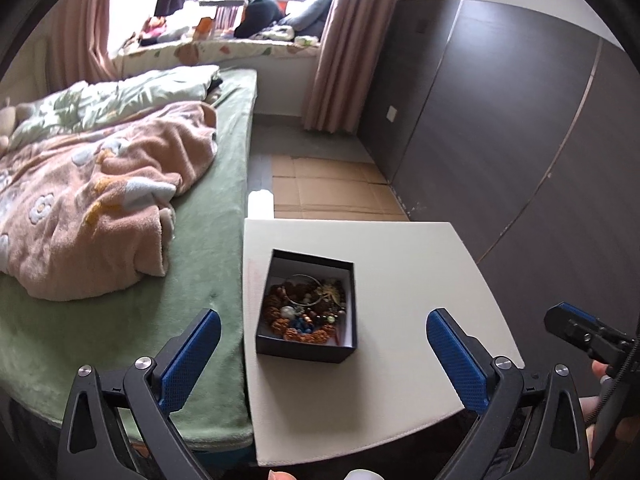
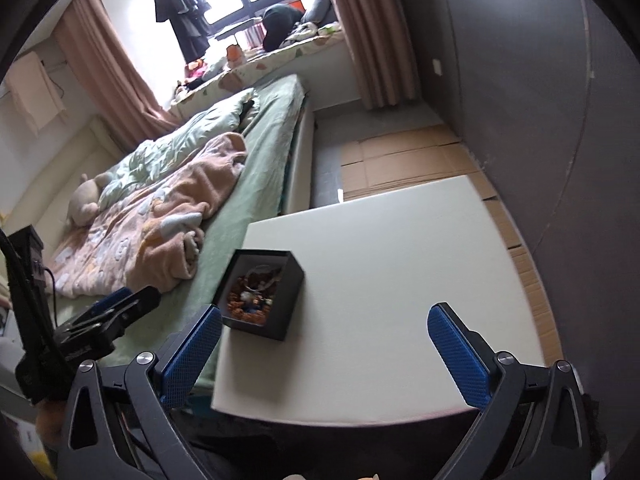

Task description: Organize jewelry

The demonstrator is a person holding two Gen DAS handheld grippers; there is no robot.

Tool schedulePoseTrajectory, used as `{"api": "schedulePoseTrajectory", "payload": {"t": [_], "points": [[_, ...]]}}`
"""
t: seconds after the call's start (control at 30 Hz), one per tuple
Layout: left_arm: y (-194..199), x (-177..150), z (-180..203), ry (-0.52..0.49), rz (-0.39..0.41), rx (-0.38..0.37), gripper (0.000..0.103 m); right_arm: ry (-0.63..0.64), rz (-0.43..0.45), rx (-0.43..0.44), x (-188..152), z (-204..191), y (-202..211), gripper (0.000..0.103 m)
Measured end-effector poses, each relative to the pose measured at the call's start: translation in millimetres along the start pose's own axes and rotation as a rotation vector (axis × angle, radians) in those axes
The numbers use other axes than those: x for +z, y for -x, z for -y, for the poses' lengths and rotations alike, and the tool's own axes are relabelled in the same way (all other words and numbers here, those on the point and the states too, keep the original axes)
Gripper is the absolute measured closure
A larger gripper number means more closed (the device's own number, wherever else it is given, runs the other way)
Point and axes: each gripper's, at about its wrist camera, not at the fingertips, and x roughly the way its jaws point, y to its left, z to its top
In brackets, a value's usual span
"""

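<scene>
Jewelry [image 1: 306, 308], a tangled heap of brown, amber and blue bead strands with a thin metal hoop lying on top, is sitting inside a small open dark-navy cardboard box with a white lining [image 1: 346, 346]. In the left wrist view, that box is resting on the left half of a cream rectangular tabletop [image 1: 420, 280], close to the edge that is meeting a bed with a green fleece cover [image 1: 208, 216]. The left gripper [image 1: 323, 322] is hovering above the near side of the box, its blue textured pads spread wide and holding nothing. At the right edge of this view, the tip of the right gripper [image 1: 576, 326] is showing as a dark clamp.

In the right wrist view, the same box [image 2: 290, 296] is appearing left of centre, with the beads [image 2: 250, 296] blurred inside it. The right gripper [image 2: 324, 320] is also standing wide apart and empty, aiming at bare tabletop [image 2: 400, 260] beside the box. The left gripper [image 2: 128, 304] is hanging over the bed [image 2: 272, 140] at the lower left.

Judging from this, the task is looking barely begun: nothing is lying outside the box, so the step in hand is likely the approach for a first pick. The next move is probably calling for one claw to descend into the box and close on a single strand without dragging its neighbours, since the pieces are overlapping.

No brand, label or readable writing is showing on the box or elsewhere.
</scene>
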Motion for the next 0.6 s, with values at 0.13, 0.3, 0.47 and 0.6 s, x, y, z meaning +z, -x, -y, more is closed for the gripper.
{"api": "schedulePoseTrajectory", "payload": {"t": [0.13, 0.3, 0.47, 0.6], "points": [[9.1, -11.4, 12.5, -0.037, 0.040, 0.027, 0.000, -0.028, 0.007, 0.006, -15.2, 19.3, 12.3, 0.000], [16.8, -26.5, 26.0, -0.052, 0.029, 0.021, 0.000, -0.011, 0.037, -0.044, -35.6, 34.6, 31.7, 0.000], [29.2, -41.3, 39.9, -0.083, 0.039, 0.017, 0.000, -0.002, 0.047, -0.043, -48.8, 38.1, 47.7, 0.000], [41.3, -53.8, 44.8, -0.095, 0.079, 0.036, 0.000, 0.013, 0.054, -0.042, -58.8, 38.7, 59.1, 0.000]]}}
